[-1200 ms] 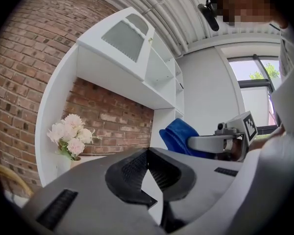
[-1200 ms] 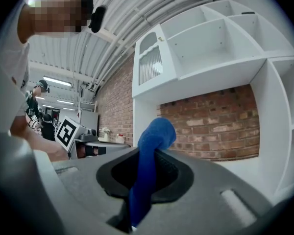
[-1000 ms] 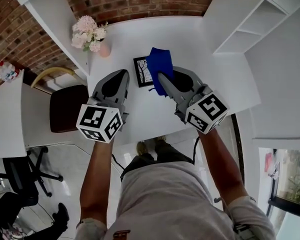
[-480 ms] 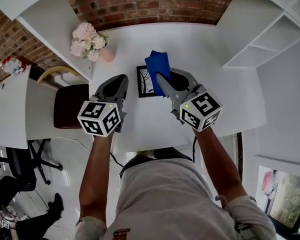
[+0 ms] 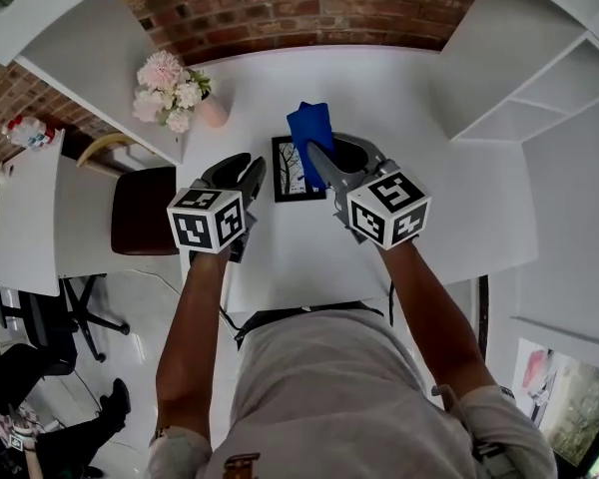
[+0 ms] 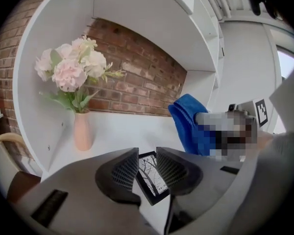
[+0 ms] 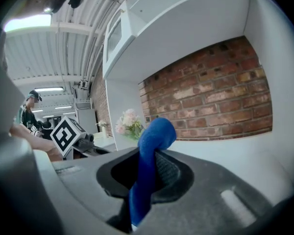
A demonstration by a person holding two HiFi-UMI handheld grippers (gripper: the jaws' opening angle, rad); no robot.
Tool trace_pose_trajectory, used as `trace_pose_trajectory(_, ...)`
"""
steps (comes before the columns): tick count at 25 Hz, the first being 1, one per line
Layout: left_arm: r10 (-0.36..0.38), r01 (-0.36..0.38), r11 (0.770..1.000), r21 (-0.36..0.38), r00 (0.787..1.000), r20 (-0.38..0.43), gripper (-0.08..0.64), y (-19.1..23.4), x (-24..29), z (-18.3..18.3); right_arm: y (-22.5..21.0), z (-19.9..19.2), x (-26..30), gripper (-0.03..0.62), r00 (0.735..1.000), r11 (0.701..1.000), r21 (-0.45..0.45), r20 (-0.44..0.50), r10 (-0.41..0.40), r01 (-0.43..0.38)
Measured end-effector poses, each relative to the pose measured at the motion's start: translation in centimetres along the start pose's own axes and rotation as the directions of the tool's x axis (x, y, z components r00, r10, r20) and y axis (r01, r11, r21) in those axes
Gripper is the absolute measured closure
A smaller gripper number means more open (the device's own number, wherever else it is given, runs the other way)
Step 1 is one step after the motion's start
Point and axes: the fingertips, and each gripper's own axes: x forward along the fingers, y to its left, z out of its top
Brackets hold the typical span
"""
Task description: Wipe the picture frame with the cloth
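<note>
Picture frame [image 5: 298, 168] lies flat on the tabletop [image 5: 419, 108]. Just right of it, the right gripper [image 5: 317, 156] clamps the cloth [image 5: 311, 130], ready to wipe. Left of it, the left gripper [image 5: 248, 173], fingers [image 6: 125, 170] just opened and empty, seems poised to steady it.

- Table [image 5: 379, 98]: set against brick wall [image 5: 299, 8]; shelf unit [image 5: 569, 68] placed at its right.
- Picture frame [image 5: 288, 168]: laid flat on table, near middle.
- Cloth [image 5: 310, 128]: clamped between jaws of right gripper [image 5: 317, 158], positioned over frame's right edge; contact with frame not determinable.
- Vase with flowers [image 5: 170, 90]: stood at table's far left corner, behind and left of frame, well apart.
- Chair [image 5: 145, 211]: placed at table's left side.
- Second desk [image 5: 20, 228]: set further left; bottles [image 5: 30, 131] stood on its far end.
</note>
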Motion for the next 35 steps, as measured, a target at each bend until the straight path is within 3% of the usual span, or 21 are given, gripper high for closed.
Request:
trace_pose_trajectory(6, -0.02, 0.017, 1.0, -0.026, 0.991, -0.129, 0.422, 1.5, 2.5, -2.2, -1.2, -1.5, 2.1, 0.545, 0.997, 0.998, 0.034, -0.056, -0.055, 0.057)
trace_pose_trajectory(14, -0.05, 0.031, 0.997, -0.068, 0.957, -0.287, 0.391, 2.8, 5.6, -6.0, -2.3, -4.8, 5.2, 0.544, 0.979, 0.991, 0.062, -0.175, -0.107, 0.12)
trace_pose_trajectory(24, -0.071, 0.047, 0.996, -0.074, 0.925, -0.374, 0.379, 3.9, 7.6, -8.5, -2.9, -9.2, 9.4, 0.543, 0.935, 0.984, 0.077, -0.33, -0.127, 0.161)
trace_pose_trajectory(35, -0.075, 0.047, 0.996, -0.081, 0.917, -0.392, 0.379, 4.0, 8.2, -9.4, -3.2, -13.1, 11.6, 0.543, 0.87, 0.981, 0.069, -0.476, -0.127, 0.181)
